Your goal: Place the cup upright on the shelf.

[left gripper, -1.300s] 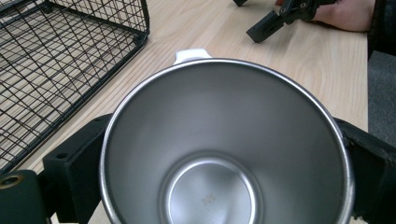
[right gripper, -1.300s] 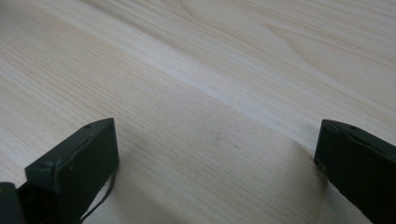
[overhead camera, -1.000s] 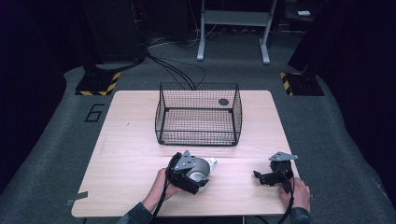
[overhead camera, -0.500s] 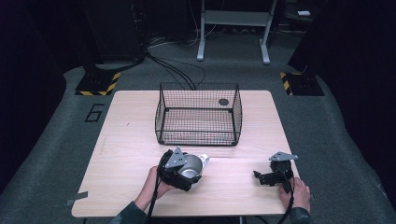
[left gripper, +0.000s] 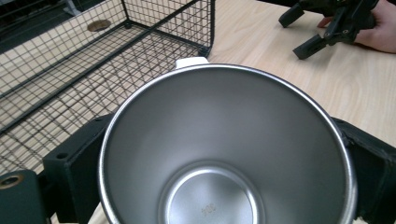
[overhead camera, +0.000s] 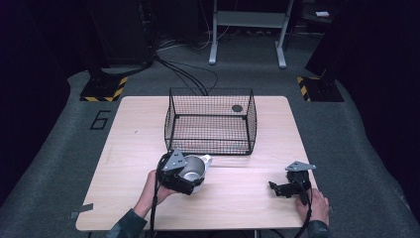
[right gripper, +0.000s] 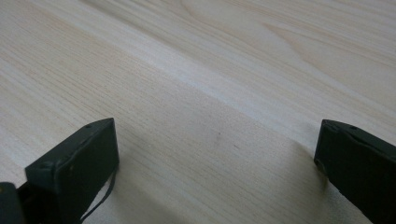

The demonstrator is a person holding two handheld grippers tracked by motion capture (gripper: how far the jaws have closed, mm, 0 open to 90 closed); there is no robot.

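Steel cup held in our left gripper, just near of the wire basket.

Our left gripper has its jaws clamped on either side of the steel cup, near the table's near edge, left of centre, with the cup's mouth tipped toward the wire basket just beyond it. Our right gripper rests well apart to the right, jaws spread wide over bare wood.

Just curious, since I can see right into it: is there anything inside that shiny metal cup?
No, the left gripper view looks straight into the metal cup and shows only its bare steel wall and bottom.
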